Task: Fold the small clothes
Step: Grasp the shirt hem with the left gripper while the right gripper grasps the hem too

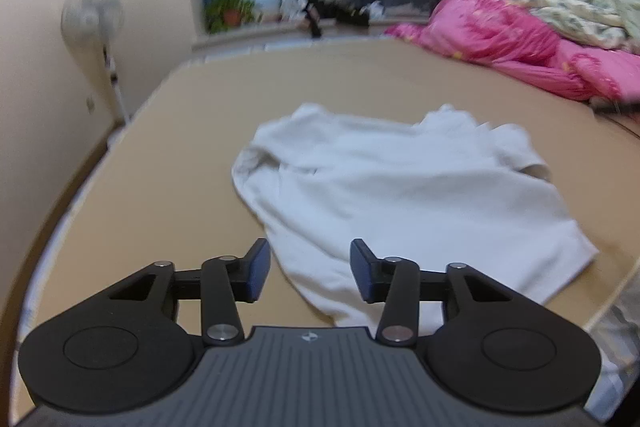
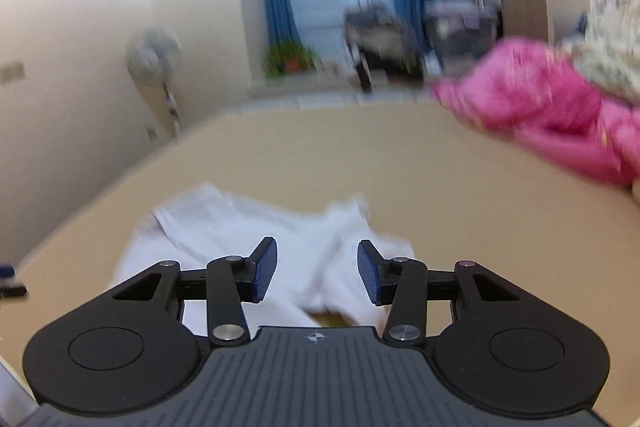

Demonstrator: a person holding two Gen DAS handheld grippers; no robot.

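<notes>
— Shirt first: where does it lie?

— White shirt [image 1: 400,195] lies spread on the tan bed surface [image 1: 192,131], rumpled, sleeves bunched at its far end. Its near hem runs just ahead of and under the left gripper [image 1: 310,271], slightly toward that gripper's right side. From the right gripper [image 2: 317,273] the same garment sits directly ahead and below, spreading mostly to its left.

— Are the grippers holding anything?

— No. Both stand partly parted with nothing between the pads; cloth shows only behind the gaps, on the bed. Released, both of them.

— How far along is the folding?

— As I judge it, barely begun. The shirt looks laid out more or less flat but uneven, and I see no clean fold in it; the right view is too blurred to be sure of its creases. Sleeves and body all remain to be folded.

— Anything else nearby?

— Pink quilt [image 1: 520,43] well ahead to the right, apart from the shirt.
</notes>
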